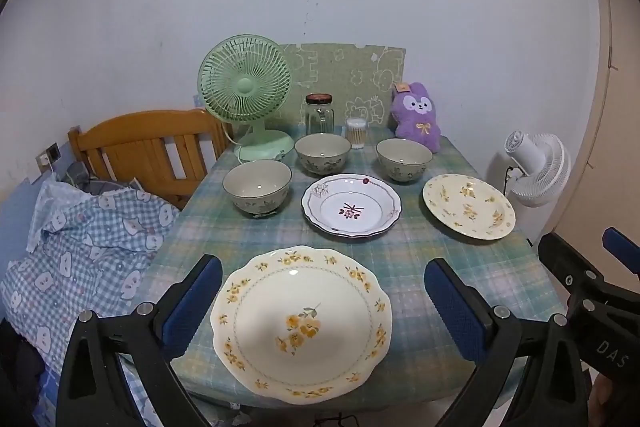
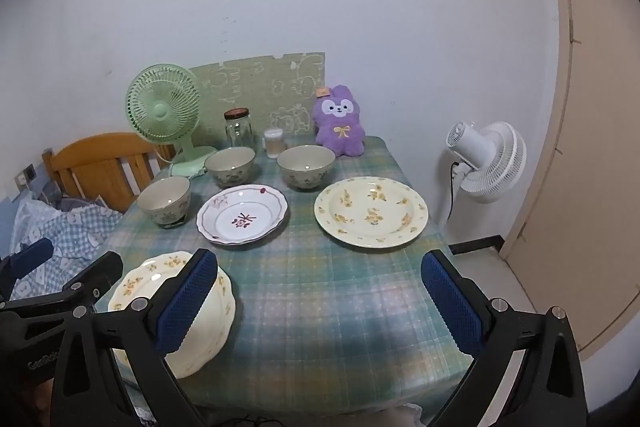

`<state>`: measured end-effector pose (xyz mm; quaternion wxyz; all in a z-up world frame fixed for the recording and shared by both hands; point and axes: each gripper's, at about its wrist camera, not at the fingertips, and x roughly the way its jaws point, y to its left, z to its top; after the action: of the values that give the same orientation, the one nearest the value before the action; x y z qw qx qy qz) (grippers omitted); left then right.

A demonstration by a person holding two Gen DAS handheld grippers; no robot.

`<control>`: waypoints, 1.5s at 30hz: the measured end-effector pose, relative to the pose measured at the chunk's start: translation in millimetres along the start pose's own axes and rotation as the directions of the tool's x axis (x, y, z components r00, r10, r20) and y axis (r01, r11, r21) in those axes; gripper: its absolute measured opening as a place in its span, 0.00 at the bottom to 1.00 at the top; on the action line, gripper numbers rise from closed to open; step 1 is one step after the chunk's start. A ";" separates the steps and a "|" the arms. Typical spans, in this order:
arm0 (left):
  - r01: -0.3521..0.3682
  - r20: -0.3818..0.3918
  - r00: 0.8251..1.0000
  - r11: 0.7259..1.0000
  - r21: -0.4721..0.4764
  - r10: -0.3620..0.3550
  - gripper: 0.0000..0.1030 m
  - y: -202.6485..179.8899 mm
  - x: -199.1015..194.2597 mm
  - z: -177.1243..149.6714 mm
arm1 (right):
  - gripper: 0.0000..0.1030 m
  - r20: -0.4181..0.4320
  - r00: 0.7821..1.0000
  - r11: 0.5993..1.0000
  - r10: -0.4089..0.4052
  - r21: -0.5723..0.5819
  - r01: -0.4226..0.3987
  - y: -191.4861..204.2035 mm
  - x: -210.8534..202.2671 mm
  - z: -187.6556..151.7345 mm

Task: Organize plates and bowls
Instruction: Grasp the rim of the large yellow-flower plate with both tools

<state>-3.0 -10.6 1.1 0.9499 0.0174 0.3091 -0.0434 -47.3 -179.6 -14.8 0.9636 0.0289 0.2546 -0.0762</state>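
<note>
3 plates, 3 bowls on the table (image 1: pixel 400 267) — both grippers' jaws apart

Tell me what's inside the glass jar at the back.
The glass jar looks empty: its clear walls show only the green patterned board behind. Its dark lid is on. The very bottom is hidden behind the middle bowl.

Dim, flat indoor light, cool cast. Both views fisheye: dark vignette at corners, wall and door edges bowed. Small specular dots inside bowls and on near plate (image 1: pixel 301 323), pointing to overhead source. Soft grey shadow patch on that plate's centre; similar soft shadow on tablecloth (image 2: pixel 340 327) near front edge. Focus acceptable centre; slight softness, compression noise throughout.
</note>
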 end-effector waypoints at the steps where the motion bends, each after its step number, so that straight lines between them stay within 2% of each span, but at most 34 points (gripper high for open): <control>1: 0.001 0.001 1.000 1.000 -0.002 -0.001 0.98 -0.7 0.5 0.2 | 1.00 -0.005 1.000 1.000 -0.001 -0.001 0.001 1.4 0.3 1.6; 11: 0.010 0.027 1.000 1.000 -0.004 -0.010 0.95 5.1 -0.6 -7.3 | 1.00 -0.015 1.000 1.000 0.013 -0.006 -0.013 3.6 2.4 1.9; 20: 0.026 0.018 1.000 1.000 0.004 -0.026 0.92 5.4 -0.6 -8.7 | 1.00 -0.022 1.000 1.000 0.002 -0.004 -0.002 3.9 1.5 1.7; 45: 0.022 0.039 0.999 1.000 0.022 -0.022 0.91 1.7 -10.1 -12.2 | 1.00 -0.019 1.000 1.000 -0.006 0.005 0.006 0.0 -6.1 -3.2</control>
<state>-18.1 -7.4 -2.8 0.9550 0.0236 0.2901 -0.0575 -54.1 -178.4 -14.5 0.9608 0.0313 0.2637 -0.0796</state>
